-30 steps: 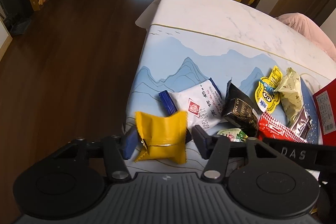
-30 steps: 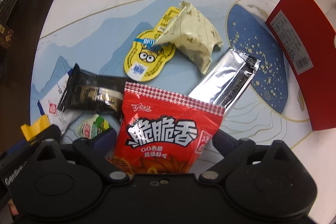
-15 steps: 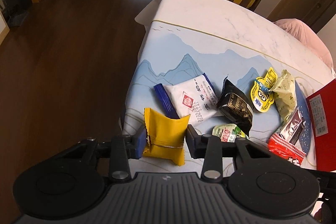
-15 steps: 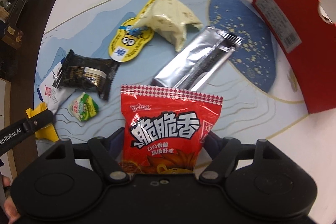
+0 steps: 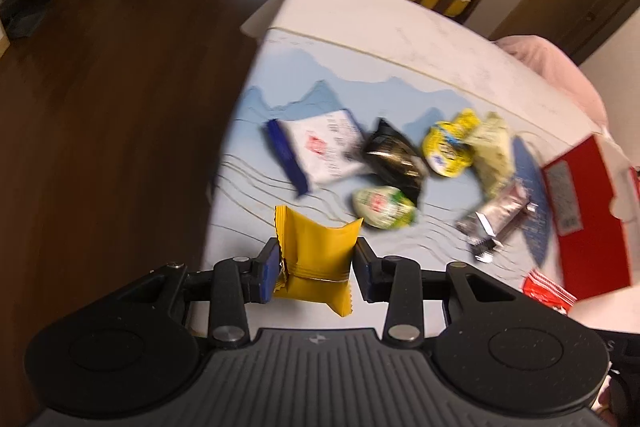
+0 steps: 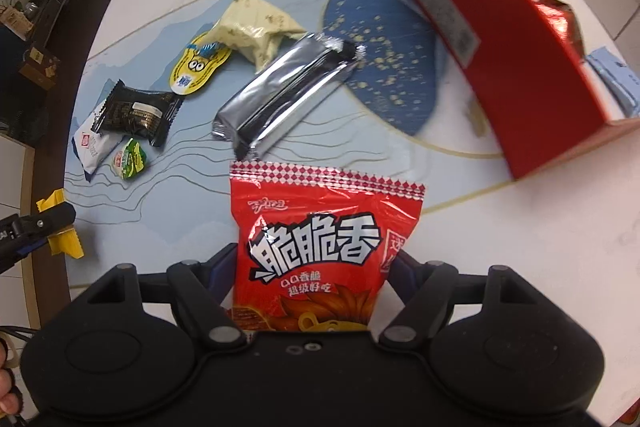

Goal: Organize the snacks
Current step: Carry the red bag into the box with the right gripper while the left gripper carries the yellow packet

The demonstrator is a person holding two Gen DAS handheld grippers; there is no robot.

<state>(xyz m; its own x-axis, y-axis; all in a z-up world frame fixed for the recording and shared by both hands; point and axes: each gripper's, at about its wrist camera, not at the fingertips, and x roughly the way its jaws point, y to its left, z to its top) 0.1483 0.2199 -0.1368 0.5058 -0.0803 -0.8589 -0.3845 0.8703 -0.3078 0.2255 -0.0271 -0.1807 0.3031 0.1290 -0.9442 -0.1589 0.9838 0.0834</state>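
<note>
Red snack bag (image 6: 320,247) pinched in right tool (image 6: 312,267), yellow packet (image 5: 316,259) pinched in left tool (image 5: 316,265); both lifted clear of surface (image 6: 500,219) within the last second, jaws tightened from wider. Red box (image 6: 520,67) at 1 o'clock, now closer, likely next stop. 6 loose snacks left behind at 11 o'clock. Box contents partly hidden; left view blurred.

light: dim indoor | blur: motion-smeared | edges: fisheye-bent
</note>
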